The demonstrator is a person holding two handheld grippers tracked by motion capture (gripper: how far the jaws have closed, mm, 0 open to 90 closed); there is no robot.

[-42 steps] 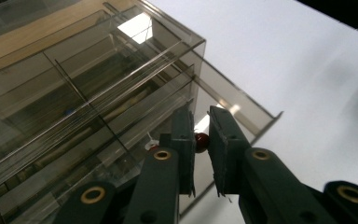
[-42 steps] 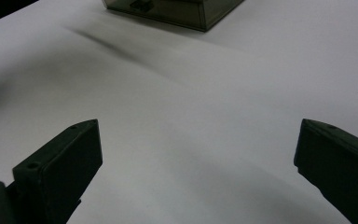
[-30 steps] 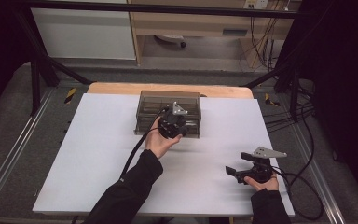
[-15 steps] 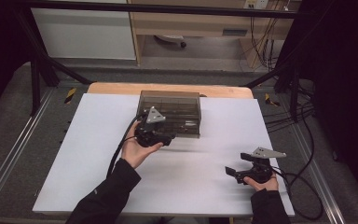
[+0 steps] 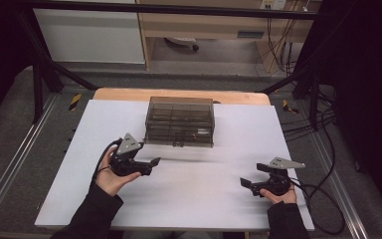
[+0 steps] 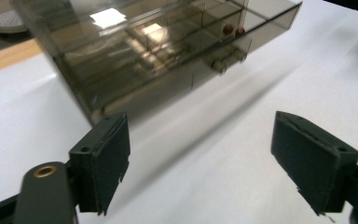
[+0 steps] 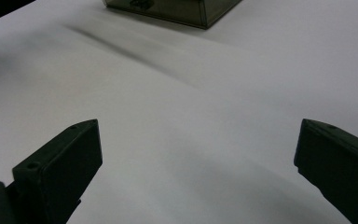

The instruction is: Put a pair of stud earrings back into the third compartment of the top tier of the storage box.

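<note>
I have the box (image 5: 180,121), a smoky see-through case with a grid of compartments, sitting at the middle of the desk's (image 5: 219,199) far edge, lid down as far as I can tell. My left gripper (image 5: 149,165) is near the left edge of the desk, just short of the box's near left corner, jaws wide apart with nothing between them; my right gripper (image 5: 245,183) rests close to the near right corner, well apart from the box, jaws also spread and empty. In the left gripper view the latch (image 6: 223,60) shows on the front wall, and two small reddish beads (image 6: 233,31) lie in a compartment behind it. My worry is the box sliding: it looks light and the desk is smooth, so if I push at the latch with one gripper and leave the other idle, the box could skate toward the far edge or turn. A jerky lift of the lid could also tip it and scatter the beads. The dark tint hides the compartment walls, so I may misjudge where the jaws land.
</note>
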